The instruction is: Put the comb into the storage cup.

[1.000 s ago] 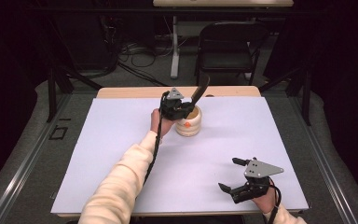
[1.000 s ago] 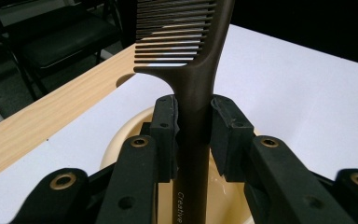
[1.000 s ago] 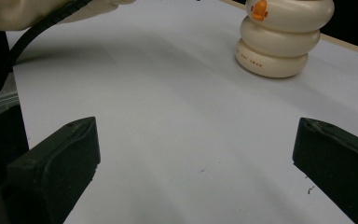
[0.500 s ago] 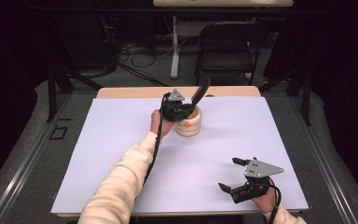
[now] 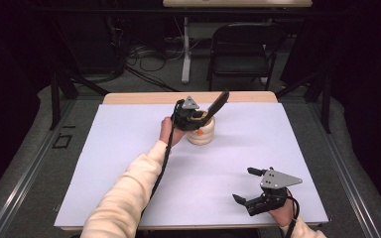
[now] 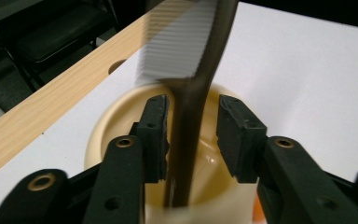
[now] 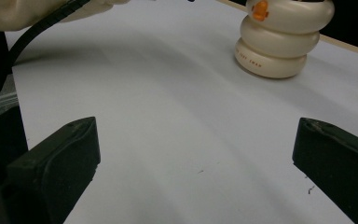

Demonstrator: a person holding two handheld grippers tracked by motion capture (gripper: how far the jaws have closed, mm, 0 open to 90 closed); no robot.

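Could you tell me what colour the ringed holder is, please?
Cream holder with an orange spot, best in the right gripper view.

The white table cover was bright, but the room behind it was very dark. Light came from above, so shadows on the cover were soft and small. In the left gripper view the comb looked blurry and smeared up close. The cream holder had a little shine. The right gripper view was sharp far off and fuzzy near.
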